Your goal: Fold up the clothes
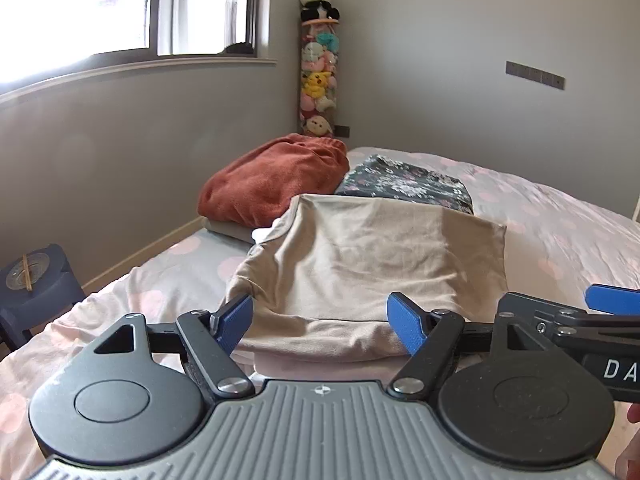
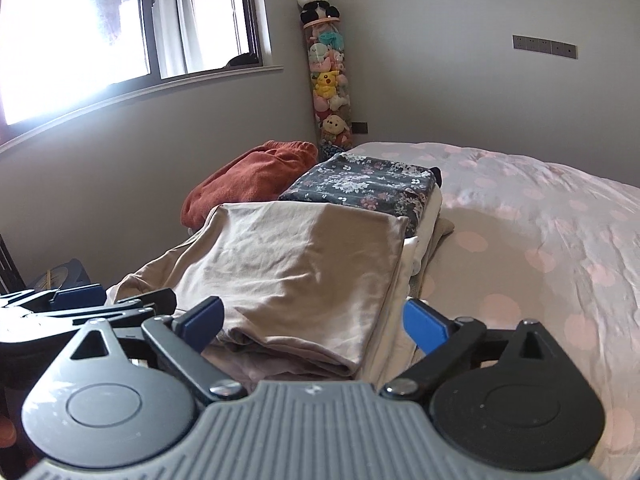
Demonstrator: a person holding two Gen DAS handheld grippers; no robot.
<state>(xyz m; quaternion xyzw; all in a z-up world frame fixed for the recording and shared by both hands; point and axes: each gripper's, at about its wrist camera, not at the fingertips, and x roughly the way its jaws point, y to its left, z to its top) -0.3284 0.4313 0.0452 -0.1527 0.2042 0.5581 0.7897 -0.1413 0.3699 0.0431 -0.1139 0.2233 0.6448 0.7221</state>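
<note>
The folded beige garment (image 1: 360, 256) is lying on the polka-dot bed (image 1: 560, 216), just in front of the floral folded cloth (image 1: 404, 182) and beside the rust-red bundle (image 1: 272, 184). The left gripper (image 1: 322, 326) and the right gripper (image 2: 316, 322) are both standing released at the garment's near edge, blue pads spread wide and pressing on nothing.

My bed (image 1: 560, 216) wore its pink-dotted cover. On it lay the folded beige shirt (image 1: 360, 264), a rust-red towel (image 1: 272, 184) and a dark flowered stack (image 2: 360, 188) behind.
</note>
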